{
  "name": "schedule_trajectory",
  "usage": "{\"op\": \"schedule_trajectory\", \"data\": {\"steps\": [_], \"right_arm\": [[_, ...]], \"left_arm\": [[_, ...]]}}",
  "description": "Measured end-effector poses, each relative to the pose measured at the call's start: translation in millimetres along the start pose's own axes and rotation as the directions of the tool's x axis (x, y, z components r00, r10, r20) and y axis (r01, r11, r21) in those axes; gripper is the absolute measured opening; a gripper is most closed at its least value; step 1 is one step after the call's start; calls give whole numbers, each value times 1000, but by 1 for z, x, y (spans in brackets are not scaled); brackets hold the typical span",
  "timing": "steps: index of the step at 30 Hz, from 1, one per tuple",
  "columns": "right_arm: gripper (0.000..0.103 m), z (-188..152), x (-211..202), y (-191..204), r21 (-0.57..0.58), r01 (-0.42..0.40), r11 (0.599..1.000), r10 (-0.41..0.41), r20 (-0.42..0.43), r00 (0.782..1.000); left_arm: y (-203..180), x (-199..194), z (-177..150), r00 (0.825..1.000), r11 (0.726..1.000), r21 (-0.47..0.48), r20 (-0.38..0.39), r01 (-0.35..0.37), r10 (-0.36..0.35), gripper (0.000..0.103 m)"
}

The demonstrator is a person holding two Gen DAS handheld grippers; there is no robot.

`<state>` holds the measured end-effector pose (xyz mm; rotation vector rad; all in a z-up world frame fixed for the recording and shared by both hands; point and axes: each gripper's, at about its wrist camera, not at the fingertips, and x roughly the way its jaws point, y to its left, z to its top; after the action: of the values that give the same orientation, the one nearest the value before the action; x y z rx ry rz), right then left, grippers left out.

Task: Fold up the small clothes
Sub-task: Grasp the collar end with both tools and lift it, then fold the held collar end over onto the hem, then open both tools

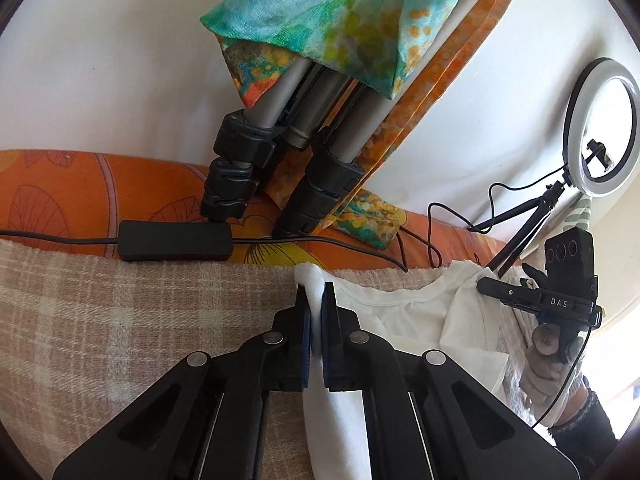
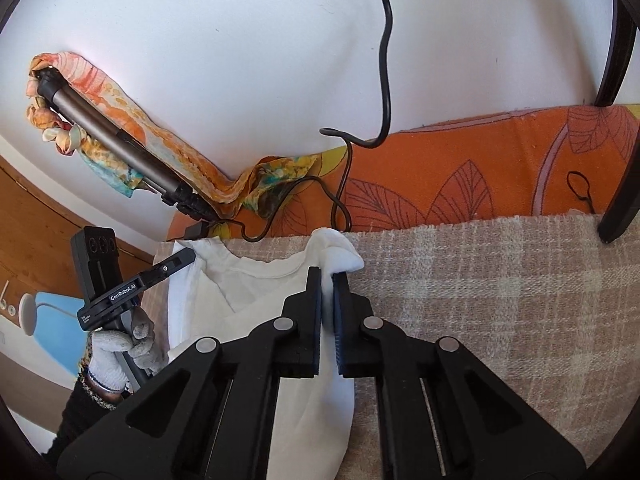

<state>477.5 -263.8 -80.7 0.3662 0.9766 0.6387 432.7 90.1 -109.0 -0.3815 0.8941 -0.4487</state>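
Note:
A small white shirt (image 1: 408,320) lies on a beige checked cloth (image 1: 120,320), its neckline toward the far edge. My left gripper (image 1: 316,292) is shut on the shirt's left shoulder corner, which bunches up between the fingers. My right gripper (image 2: 328,284) is shut on the opposite shoulder corner of the shirt (image 2: 260,292). Each gripper shows in the other's view: the right one (image 1: 492,286) at the shirt's right edge, the left one (image 2: 188,256) at its left edge. Both corners are held near the cloth's far edge.
Beyond the checked cloth (image 2: 500,280) runs an orange leaf-print fabric (image 1: 80,184) against a white wall. A tripod's legs (image 1: 280,172) draped with a colourful scarf (image 1: 320,20) stand there, with a black power box (image 1: 176,240) and cables. A ring light (image 1: 600,128) stands right.

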Motion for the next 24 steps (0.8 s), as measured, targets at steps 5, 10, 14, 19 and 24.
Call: {"op": "schedule_trajectory", "data": {"steps": [5,10,14,19,24], "right_arm": [[5,-7,-34,30,-38,-8,999,10,38,999],[5,-28,-69,65,-82,0,997,5,65,998],[5,-53,-100,86,-91,-6,996,13,82,997],[5,-101,-133,108,-110,-2,994,12,88,996],[5,-158,-159,114,-112,16,994,-7,75,997]], "left_arm": [[-21,-35,-3,999,1000,28,48,4,-6,2],[-51,-82,-17,996,996,88,91,-11,2,2],[-72,-118,-37,994,993,117,111,-15,1,2],[-91,-154,-71,993,992,125,117,-5,-10,2],[-107,-185,-123,995,989,147,102,-3,-12,2]]}}
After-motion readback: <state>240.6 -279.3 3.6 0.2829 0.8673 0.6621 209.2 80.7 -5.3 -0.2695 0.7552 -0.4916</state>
